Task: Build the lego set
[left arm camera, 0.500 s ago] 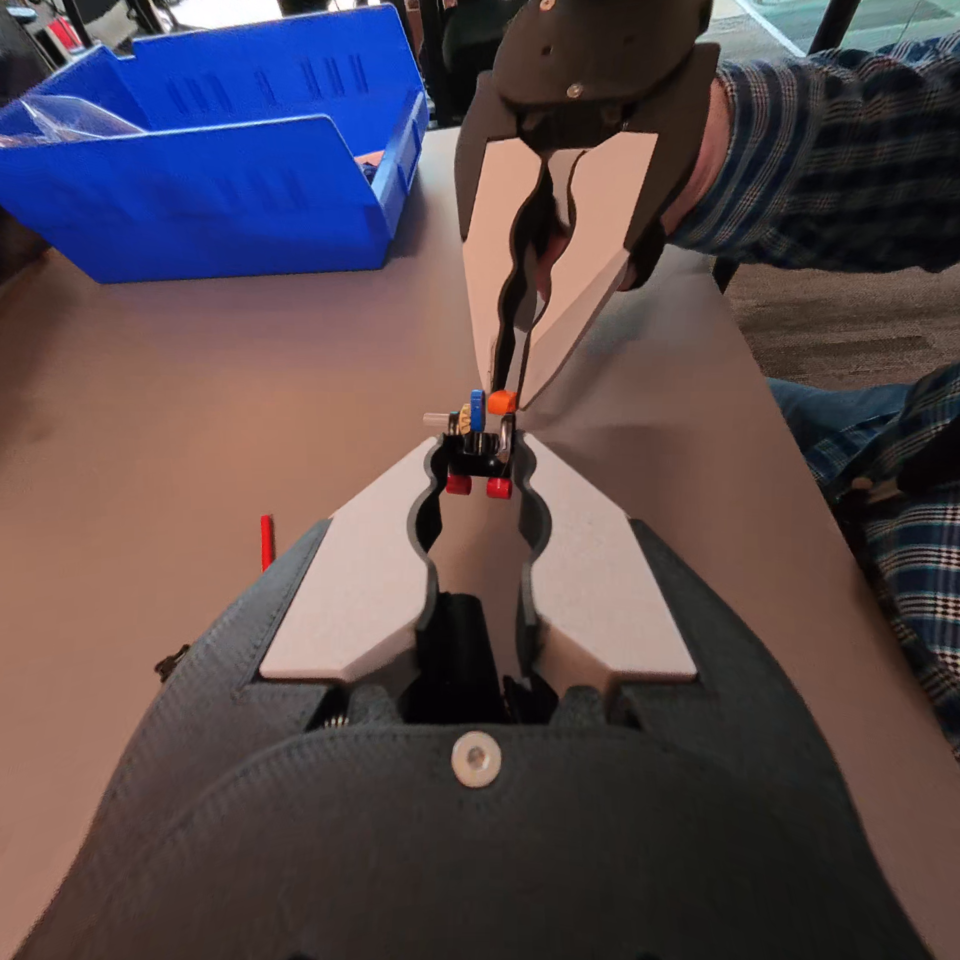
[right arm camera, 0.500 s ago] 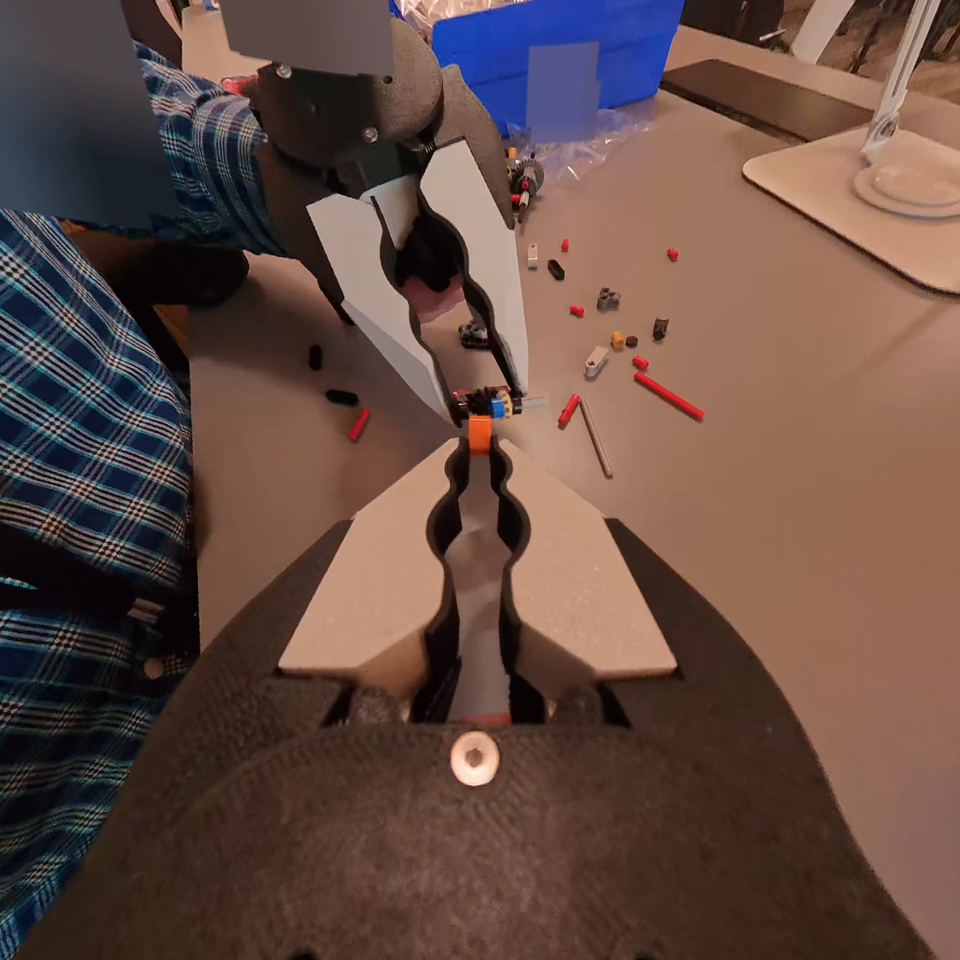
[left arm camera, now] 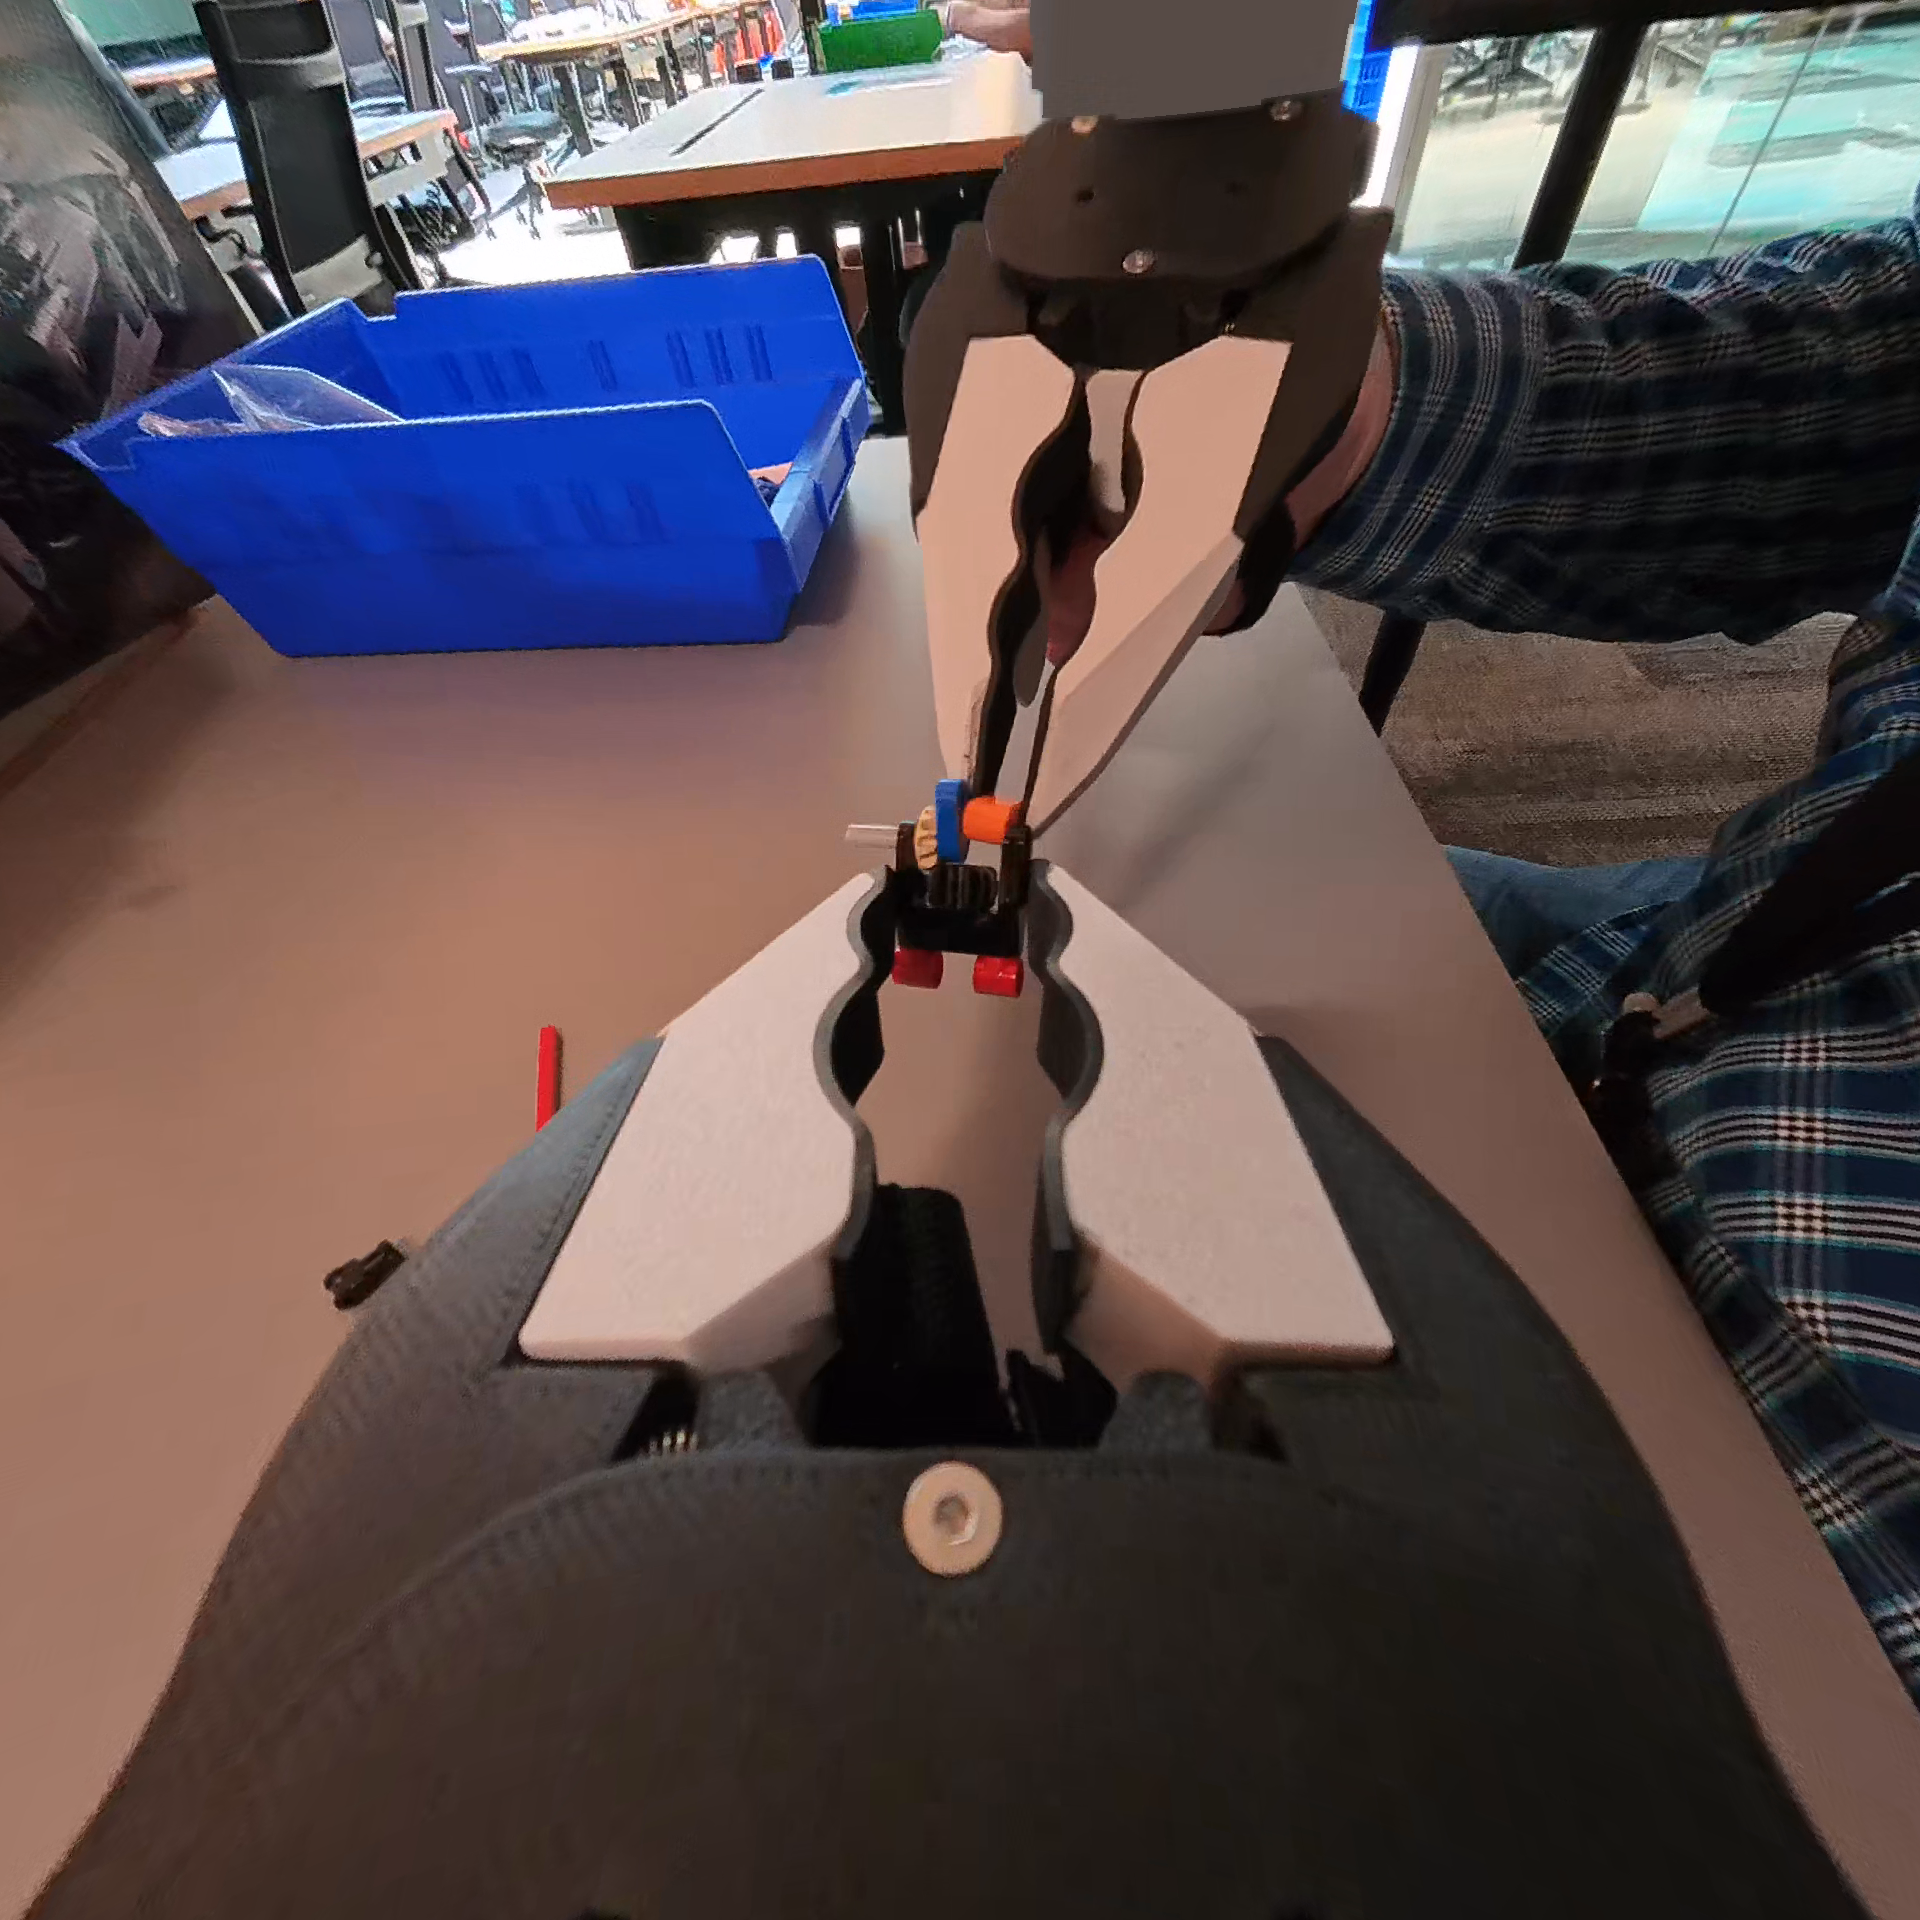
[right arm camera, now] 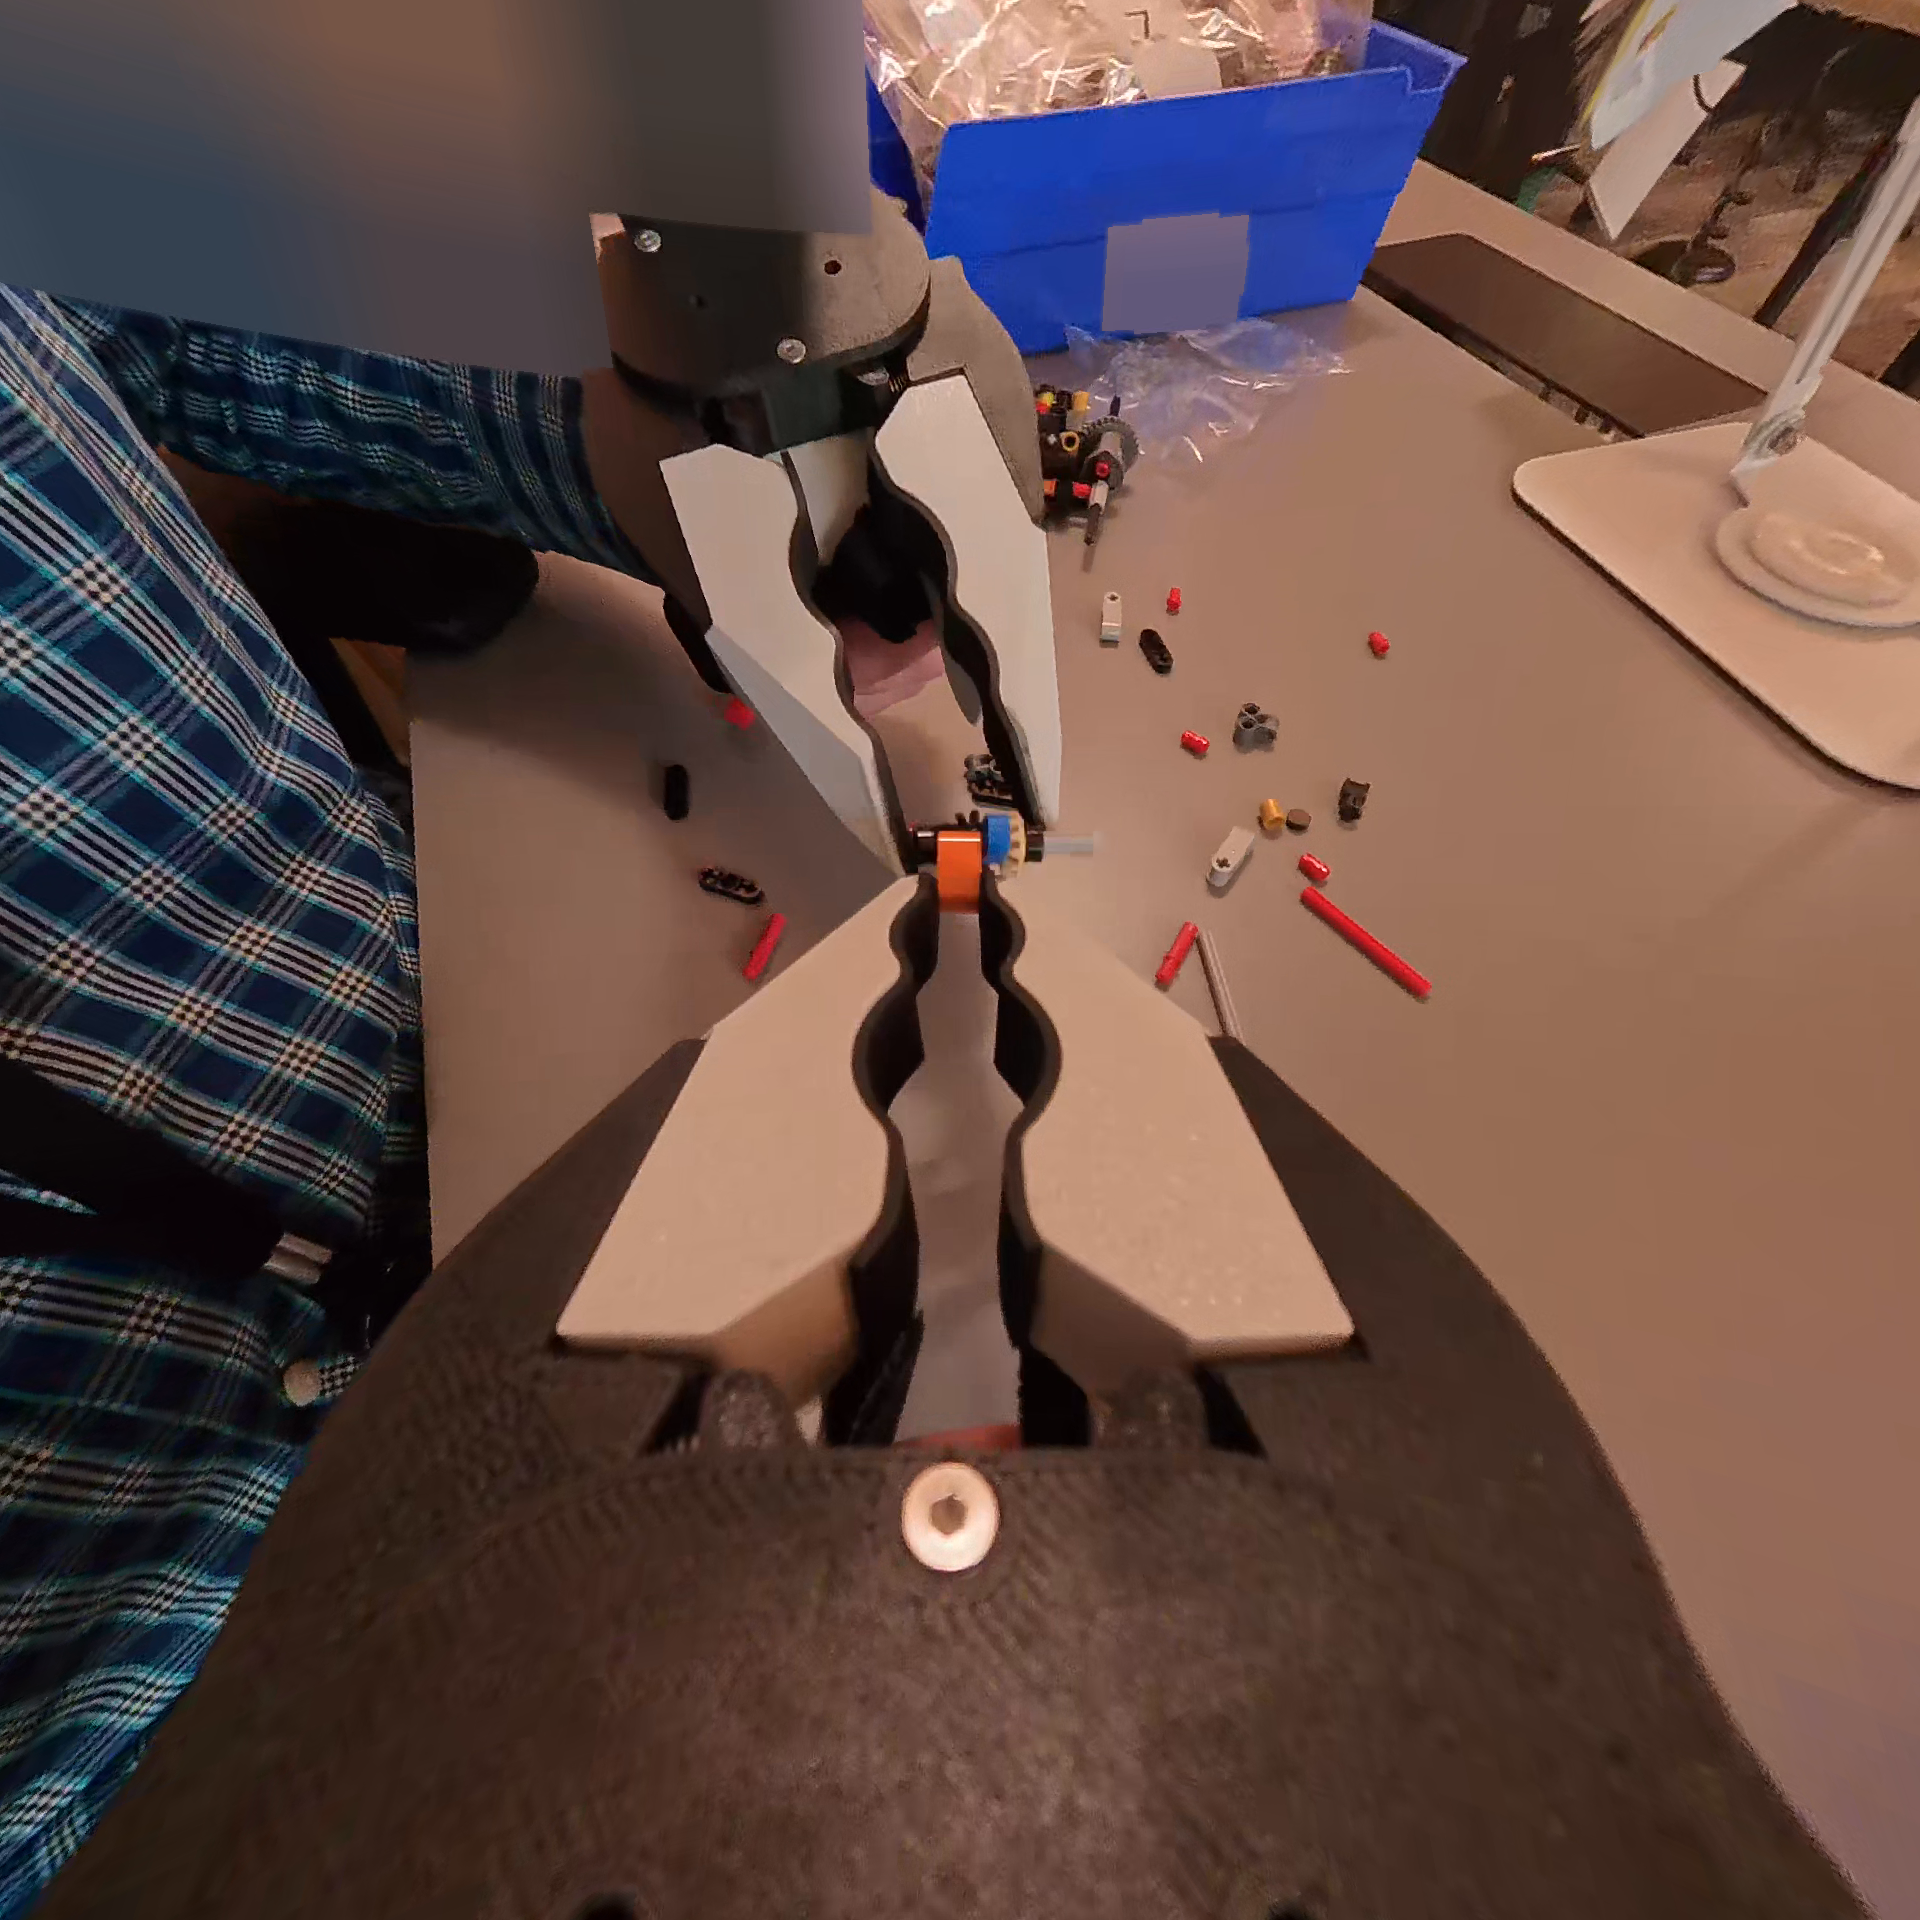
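The left gripper [left arm camera: 961, 914] clamps the black frame of a small lego assembly [left arm camera: 956, 894] between its fingertips, lifted above the table [left arm camera: 416, 831] near its right edge, while the right gripper [right arm camera: 958, 883] pinches narrow on the orange bush [right arm camera: 958, 871] sitting on the assembly's pale axle [right arm camera: 1070, 844]. The likeliest failure, I judge, is a skewed push: the bush jams, or the frame twists out of the tip-only grip and drops. The table edge lies close on the right in the left wrist view, so a dropped piece could roll off. Loose pins [right arm camera: 1363, 943] and connectors scatter on the far side; open tabletop lies toward the blue bin [left arm camera: 468, 520].
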The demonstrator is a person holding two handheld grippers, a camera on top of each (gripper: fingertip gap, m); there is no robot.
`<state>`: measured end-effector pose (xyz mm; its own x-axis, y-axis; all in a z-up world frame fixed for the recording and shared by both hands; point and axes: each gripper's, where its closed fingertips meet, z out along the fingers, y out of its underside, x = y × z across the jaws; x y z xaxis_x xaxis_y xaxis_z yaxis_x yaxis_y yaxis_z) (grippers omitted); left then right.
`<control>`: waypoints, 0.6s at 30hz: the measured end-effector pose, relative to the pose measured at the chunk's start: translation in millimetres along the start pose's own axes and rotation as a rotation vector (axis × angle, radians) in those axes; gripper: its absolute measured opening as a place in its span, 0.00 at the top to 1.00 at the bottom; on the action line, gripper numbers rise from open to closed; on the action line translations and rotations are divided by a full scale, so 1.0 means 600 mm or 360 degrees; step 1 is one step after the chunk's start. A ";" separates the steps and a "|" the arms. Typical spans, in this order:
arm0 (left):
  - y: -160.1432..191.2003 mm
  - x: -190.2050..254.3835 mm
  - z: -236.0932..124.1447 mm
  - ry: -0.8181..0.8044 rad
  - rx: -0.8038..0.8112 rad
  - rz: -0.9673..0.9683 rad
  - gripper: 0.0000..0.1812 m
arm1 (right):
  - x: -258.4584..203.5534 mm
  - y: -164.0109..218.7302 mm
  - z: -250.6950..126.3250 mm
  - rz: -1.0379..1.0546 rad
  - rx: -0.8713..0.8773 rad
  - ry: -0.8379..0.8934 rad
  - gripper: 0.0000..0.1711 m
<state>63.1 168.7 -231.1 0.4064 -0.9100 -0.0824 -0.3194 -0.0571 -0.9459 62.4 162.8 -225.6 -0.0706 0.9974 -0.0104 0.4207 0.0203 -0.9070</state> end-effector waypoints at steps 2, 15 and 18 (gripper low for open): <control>0.002 0.000 -0.005 -0.0007 0.0011 -0.0012 0.87 | -0.002 -0.002 0.006 -0.0040 -0.0044 0.0014 0.97; -0.029 -0.011 -0.051 -0.0113 0.0292 -0.0136 0.87 | -0.007 -0.055 0.026 -0.0086 -0.0168 -0.0019 0.97; -0.037 -0.018 -0.063 -0.0125 0.0379 -0.0203 0.87 | -0.004 -0.070 0.031 -0.0071 -0.0163 0.0006 0.97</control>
<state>33.3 164.2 -197.4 0.4984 -0.8665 0.0270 -0.0552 -0.0628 -0.9965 28.1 158.3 -195.4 -0.0879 0.9956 0.0310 0.5077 0.0716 -0.8585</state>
